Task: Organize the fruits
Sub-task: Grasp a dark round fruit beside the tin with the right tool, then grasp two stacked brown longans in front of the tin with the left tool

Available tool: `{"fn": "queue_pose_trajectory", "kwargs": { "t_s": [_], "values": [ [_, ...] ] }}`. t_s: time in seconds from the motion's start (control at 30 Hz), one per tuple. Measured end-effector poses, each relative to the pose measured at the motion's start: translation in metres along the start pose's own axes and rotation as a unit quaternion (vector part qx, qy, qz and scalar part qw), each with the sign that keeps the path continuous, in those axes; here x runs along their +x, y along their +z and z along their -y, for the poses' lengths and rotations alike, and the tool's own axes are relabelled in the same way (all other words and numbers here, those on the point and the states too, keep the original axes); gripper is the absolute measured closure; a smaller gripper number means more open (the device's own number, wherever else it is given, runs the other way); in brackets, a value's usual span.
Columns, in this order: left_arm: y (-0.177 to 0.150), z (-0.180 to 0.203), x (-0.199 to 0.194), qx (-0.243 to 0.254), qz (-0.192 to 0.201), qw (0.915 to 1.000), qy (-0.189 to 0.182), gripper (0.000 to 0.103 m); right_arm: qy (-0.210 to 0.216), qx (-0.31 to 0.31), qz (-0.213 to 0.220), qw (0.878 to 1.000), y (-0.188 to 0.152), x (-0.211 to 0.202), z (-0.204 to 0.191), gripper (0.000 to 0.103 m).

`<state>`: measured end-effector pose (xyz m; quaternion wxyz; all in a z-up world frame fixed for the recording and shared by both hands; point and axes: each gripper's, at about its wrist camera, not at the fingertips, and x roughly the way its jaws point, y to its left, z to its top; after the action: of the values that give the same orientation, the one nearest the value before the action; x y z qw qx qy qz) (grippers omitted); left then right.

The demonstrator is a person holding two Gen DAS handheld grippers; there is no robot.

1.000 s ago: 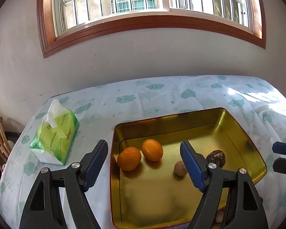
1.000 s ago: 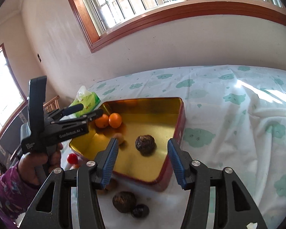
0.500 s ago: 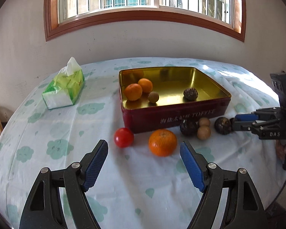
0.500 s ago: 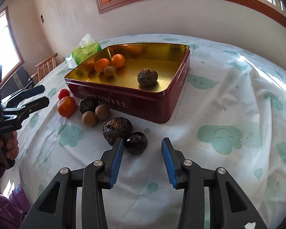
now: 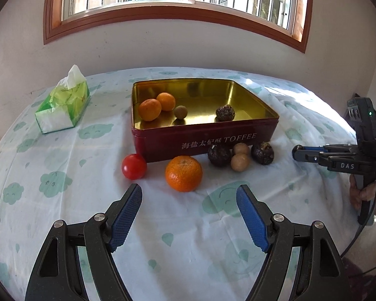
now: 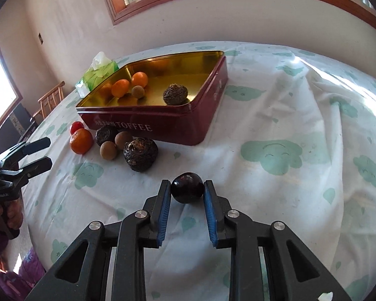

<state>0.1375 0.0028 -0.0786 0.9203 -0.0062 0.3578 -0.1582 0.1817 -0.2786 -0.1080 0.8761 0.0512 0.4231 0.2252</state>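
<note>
Here, from left to right in the left wrist view: a green tissue pack [image 5: 62, 102] lies on the cloud-printed cloth of the bench [image 5: 62, 165], well apart from the red toffee tin [image 5: 203, 139]. Inside the tin rest two small oranges [image 5: 150, 109], one tan round fruit [image 5: 180, 112] and one dark rough fruit [image 5: 225, 113]. In front of the tin's near wall lie a red tomato [image 5: 134, 166], a larger orange [image 5: 183, 173], then a cluster of two dark rough fruits [image 5: 219, 155] and two tan round fruits [image 5: 240, 162]. The left hand-held gripper [image 5: 189, 215] hovers released just before the larger orange, its jaws wide and nothing between them. In the right wrist view, the right hand-held gripper [image 6: 187, 202] has just been closing and is now clenched on a smooth dark purple fruit [image 6: 187, 187], both blue pads pressing its sides, just right of the cluster and apart from the tin.
</note>
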Motion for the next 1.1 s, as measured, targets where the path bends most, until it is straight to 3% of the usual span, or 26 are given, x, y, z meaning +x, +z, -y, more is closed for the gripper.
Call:
{"fn": "queue_pose_trajectory", "kwargs": {
  "t_s": [0.13,0.2,0.27,0.33,0.47,0.63,0.83,0.93,1.1],
  "values": [
    [0.015,0.029,0.003,0.03,0.018,0.9979,-0.054,0.027,0.014,0.029,-0.007,0.999,0.001,0.003,0.012,0.079],
    [0.021,0.042,0.018,0.045,0.0,0.996,-0.078,0.04,0.028,0.043,-0.004,0.999,0.001,0.002,0.017,0.079],
    [0.026,0.049,0.038,0.04,-0.03,0.9944,-0.093,0.065,0.029,0.046,-0.003,0.999,0.001,0.002,0.017,0.079],
    [0.031,0.054,0.052,0.039,-0.04,0.9937,-0.097,0.071,0.029,0.045,-0.003,0.999,0.001,0.003,0.016,0.079],
    [0.042,0.062,0.067,0.065,-0.041,0.9924,-0.096,0.071,0.042,0.057,-0.002,0.998,0.001,0.002,0.019,0.079],
    [0.046,0.061,0.086,0.107,-0.078,0.9883,-0.076,0.073,0.051,0.064,0.001,0.997,0.0,0.001,0.022,0.079],
    [0.044,0.077,0.109,0.184,-0.122,0.9739,-0.053,0.075,0.058,0.072,0.0,0.996,0.001,0.002,0.025,0.079],
    [0.047,0.071,0.108,0.154,-0.121,0.9775,-0.079,0.079,0.058,0.074,0.001,0.996,0.001,0.002,0.026,0.079],
    [0.022,0.082,0.085,0.132,-0.079,0.9873,-0.039,0.079,0.056,0.075,0.001,0.996,0.001,0.002,0.026,0.079]
  ]
}}
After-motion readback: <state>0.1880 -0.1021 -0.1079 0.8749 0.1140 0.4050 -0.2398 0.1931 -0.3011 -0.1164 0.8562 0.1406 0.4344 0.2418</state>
